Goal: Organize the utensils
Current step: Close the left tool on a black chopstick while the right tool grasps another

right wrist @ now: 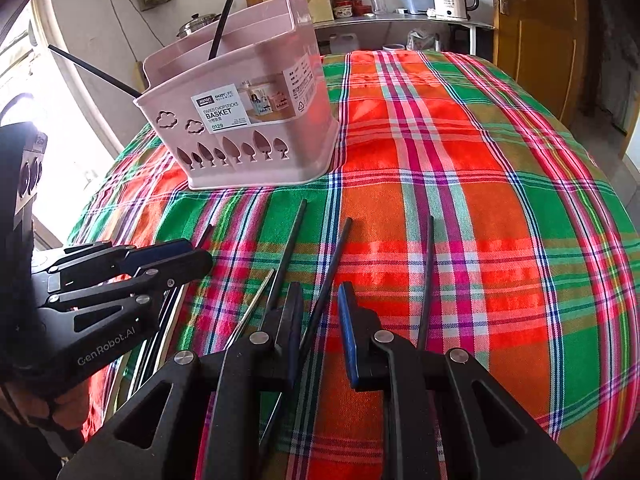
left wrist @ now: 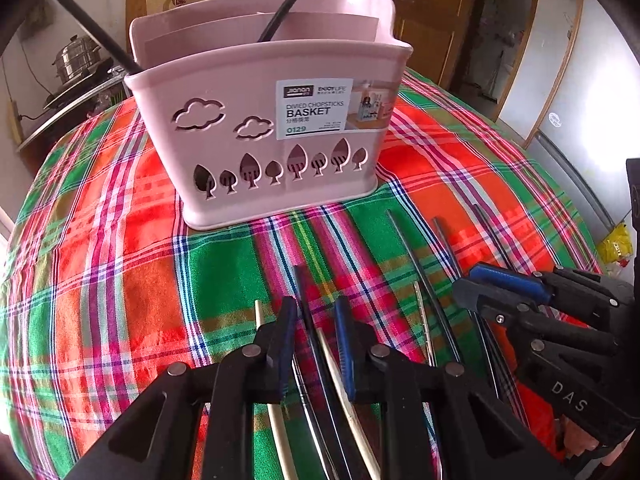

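The task looks barely begun. The pale pink plastic divided chopsticks basket point(left wrist: 260, 128), with cloud and tree cut-outs, stands on the red, green and pink plaid tablecloth point(left wrist: 100, 240) toward 12 o'clock in the left wrist view. Only two long black chopsticks point(left wrist: 96, 32) lean out of it, one toward 10 o'clock and one toward 1 o'clock (the tree cut-outs hint at more inside, though that is too small to confirm).

Most of the work is left. A loose spread of dark and pale chopsticks point(right wrist: 336, 252) lies flat on the cloth between the basket and the grippers, well apart from the basket, their tips pointing roughly toward 12 o'clock.

The left gripper point(left wrist: 314, 312) hangs low over the nearer sticks with its blue-padded fingers parted to a moderate gap, a black and a cream stick lying between them, not clamped. The right gripper point(right wrist: 320, 300) is likewise parted around a dark stick at 6 o'clock of its own view, gripping nothing. Judging by this, each stick on the cloth has yet to be lifted and dropped into a compartment.
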`<control>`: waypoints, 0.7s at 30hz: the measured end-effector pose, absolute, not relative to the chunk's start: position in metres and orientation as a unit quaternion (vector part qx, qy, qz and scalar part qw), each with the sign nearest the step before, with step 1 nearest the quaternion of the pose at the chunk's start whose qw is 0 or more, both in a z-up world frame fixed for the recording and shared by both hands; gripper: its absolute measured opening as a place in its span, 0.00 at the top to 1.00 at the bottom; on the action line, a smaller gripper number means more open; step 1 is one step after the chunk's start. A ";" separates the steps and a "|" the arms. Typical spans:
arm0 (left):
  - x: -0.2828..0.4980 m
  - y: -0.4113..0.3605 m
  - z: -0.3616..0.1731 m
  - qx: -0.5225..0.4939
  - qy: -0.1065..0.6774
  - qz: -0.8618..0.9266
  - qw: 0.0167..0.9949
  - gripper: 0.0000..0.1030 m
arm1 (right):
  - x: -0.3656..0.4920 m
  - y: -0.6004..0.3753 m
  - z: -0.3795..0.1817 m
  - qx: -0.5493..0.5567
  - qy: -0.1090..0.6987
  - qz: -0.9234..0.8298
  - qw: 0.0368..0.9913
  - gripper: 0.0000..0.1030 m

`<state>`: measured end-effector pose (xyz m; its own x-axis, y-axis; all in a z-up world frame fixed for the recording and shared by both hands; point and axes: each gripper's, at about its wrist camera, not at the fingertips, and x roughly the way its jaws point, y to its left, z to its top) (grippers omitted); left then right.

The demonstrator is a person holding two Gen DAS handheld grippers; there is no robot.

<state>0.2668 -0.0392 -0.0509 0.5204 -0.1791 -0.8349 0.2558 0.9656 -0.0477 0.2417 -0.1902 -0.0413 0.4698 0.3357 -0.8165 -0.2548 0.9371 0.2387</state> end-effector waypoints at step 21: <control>0.267 -0.035 -0.042 0.016 0.472 -0.128 0.872 0.95 | 0.244 -0.194 -0.036 0.038 0.477 0.171 0.861 0.95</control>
<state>0.2668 -0.0352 -0.0423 0.5227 -0.2076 -0.8269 0.2385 0.9668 -0.0920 0.2436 -0.1943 -0.0356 0.4869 0.3308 -0.8084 -0.2586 0.9386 0.2284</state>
